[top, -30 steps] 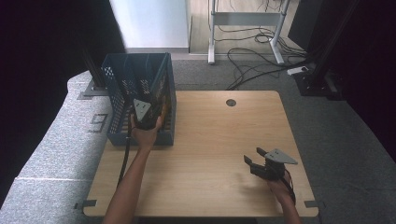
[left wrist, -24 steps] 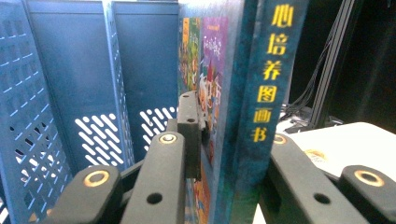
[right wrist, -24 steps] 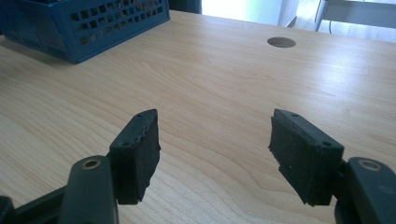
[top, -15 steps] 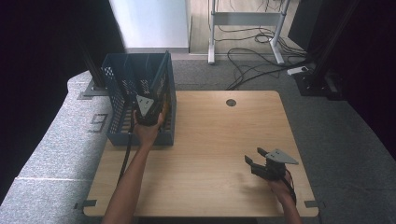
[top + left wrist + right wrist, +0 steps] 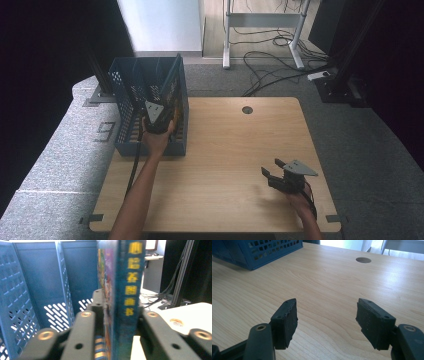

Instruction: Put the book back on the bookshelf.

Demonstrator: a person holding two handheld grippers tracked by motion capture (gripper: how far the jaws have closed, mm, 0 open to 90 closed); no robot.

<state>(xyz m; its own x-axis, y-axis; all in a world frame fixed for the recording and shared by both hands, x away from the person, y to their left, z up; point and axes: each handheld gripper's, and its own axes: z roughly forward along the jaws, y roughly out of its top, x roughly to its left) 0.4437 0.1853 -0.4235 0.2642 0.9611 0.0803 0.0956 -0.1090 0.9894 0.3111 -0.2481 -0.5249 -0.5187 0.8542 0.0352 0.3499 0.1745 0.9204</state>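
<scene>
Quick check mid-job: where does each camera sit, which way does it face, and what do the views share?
High view: above the person's side, looking down on the wooden table; both forearms, left gripper, right gripper.
Left gripper view: along its jaws, just opening around a dark teal book in the blue perforated plastic crate.
Right gripper view: low over the table, open jaws.
Shared: crate, table.

The tall dark-teal book with yellow characters (image 5: 126, 290) ran off the frame at twelve and six o'clock. Its colourful front cover (image 5: 106, 277) was blurred. The blue perforated plastic crate (image 5: 257, 250) was cropped at eleven o'clock.
</scene>
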